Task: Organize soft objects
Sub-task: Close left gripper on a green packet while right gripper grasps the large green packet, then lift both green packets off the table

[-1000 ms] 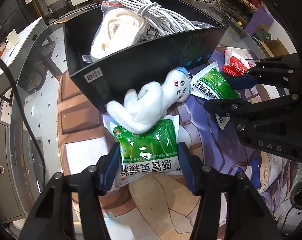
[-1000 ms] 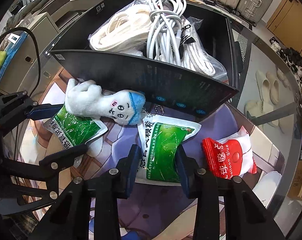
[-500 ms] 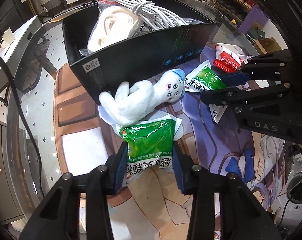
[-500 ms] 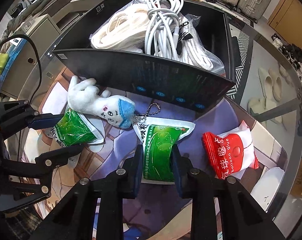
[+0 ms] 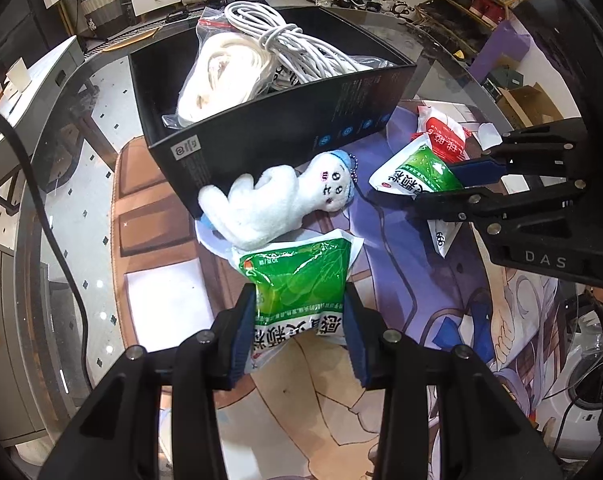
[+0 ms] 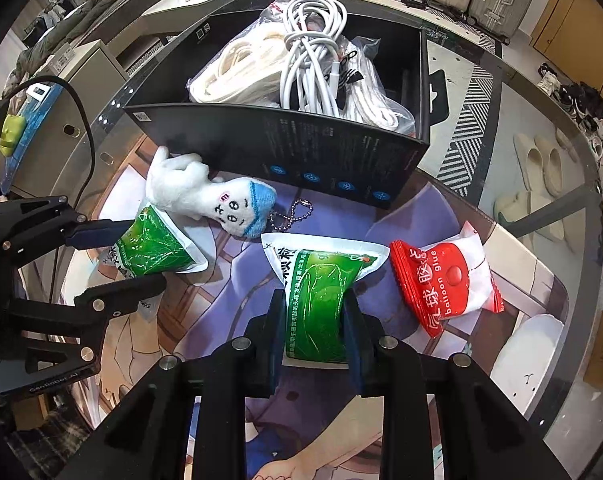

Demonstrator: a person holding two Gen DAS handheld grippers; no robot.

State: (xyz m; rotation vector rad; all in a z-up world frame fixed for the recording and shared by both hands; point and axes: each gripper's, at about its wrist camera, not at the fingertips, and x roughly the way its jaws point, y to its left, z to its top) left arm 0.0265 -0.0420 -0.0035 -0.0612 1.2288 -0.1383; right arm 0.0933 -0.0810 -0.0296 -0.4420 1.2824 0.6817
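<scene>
Green sachets are clamped one in each tool — the left gripper (image 5: pixel 299 332) on one sachet (image 5: pixel 297 280), the right gripper (image 6: pixel 315 332) on another (image 6: pixel 321 304) — just above the printed mat (image 6: pixel 229 304), seemingly to be carried into the black box (image 6: pixel 301 152) behind.

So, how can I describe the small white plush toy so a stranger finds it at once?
Find the black box full of white cables. The plush toy lies against its front wall. It alone is fuzzy, with a drawn face, blue cap and bead chain; its neighbours are shiny packets.
</scene>
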